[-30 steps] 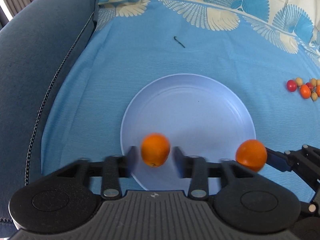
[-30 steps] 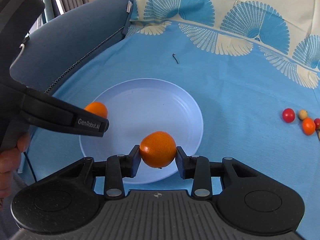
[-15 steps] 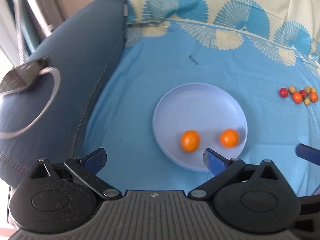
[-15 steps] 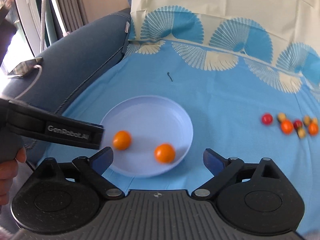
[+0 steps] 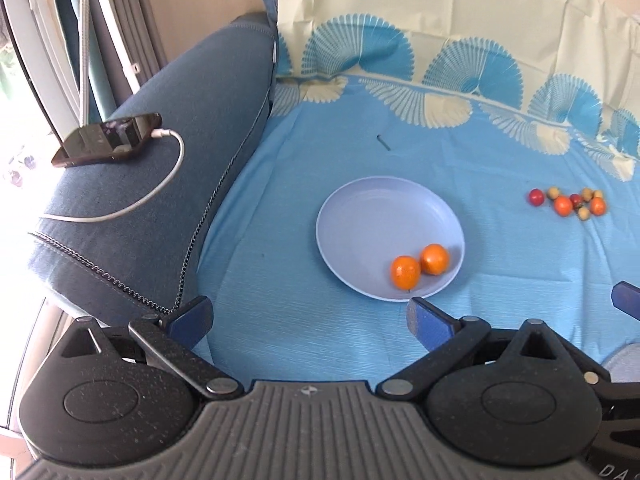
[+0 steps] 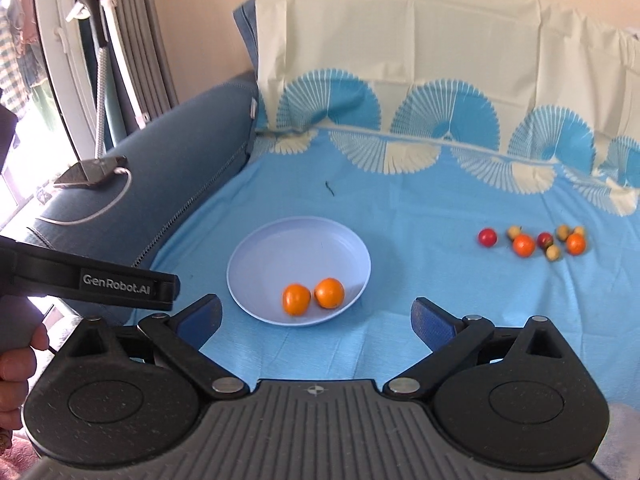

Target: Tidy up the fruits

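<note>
While fingers gape, two round oranges touch on smooth plate.

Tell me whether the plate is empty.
Not empty: two oranges lie touching inside the plate, near its front rim.

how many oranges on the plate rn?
2. Both sit side by side, touching, near the front rim of the plate: the left orange and the right orange. Nothing on the plate could hide a third.
</note>
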{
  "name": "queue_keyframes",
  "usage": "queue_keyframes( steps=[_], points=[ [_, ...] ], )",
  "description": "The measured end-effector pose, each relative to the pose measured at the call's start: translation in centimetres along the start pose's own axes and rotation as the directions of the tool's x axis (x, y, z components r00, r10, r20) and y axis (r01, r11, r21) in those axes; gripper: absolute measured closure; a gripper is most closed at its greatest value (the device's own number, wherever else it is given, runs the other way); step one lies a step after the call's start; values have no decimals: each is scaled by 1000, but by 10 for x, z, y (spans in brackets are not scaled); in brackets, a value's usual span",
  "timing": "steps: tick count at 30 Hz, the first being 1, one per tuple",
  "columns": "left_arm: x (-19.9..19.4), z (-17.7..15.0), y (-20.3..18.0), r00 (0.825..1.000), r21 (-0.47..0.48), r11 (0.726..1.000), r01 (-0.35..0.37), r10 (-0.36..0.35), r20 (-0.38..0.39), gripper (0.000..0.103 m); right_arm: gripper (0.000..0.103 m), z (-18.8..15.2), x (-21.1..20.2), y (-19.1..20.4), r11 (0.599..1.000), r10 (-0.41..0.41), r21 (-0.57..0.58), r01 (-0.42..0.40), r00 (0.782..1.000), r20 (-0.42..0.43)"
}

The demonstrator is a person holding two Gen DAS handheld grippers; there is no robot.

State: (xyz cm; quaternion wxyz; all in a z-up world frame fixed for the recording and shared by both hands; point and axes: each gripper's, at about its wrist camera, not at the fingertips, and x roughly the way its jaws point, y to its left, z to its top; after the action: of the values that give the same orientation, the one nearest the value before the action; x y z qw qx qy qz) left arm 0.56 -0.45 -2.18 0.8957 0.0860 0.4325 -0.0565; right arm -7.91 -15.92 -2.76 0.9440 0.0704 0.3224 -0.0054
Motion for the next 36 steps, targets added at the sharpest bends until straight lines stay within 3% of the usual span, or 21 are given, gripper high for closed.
queue_keyframes(
  steps=[16,36],
  points=[
    [-33,-13,-3,997,25,1000,-1,-1,72,0,1,-9,-41,3,1000,-9,-1,9,997,81],
    [-29,-12,-6,998,30,1000,-2,0,61,0,1,-10,-39,1,1000,-8,6,8,997,73]
  ],
)
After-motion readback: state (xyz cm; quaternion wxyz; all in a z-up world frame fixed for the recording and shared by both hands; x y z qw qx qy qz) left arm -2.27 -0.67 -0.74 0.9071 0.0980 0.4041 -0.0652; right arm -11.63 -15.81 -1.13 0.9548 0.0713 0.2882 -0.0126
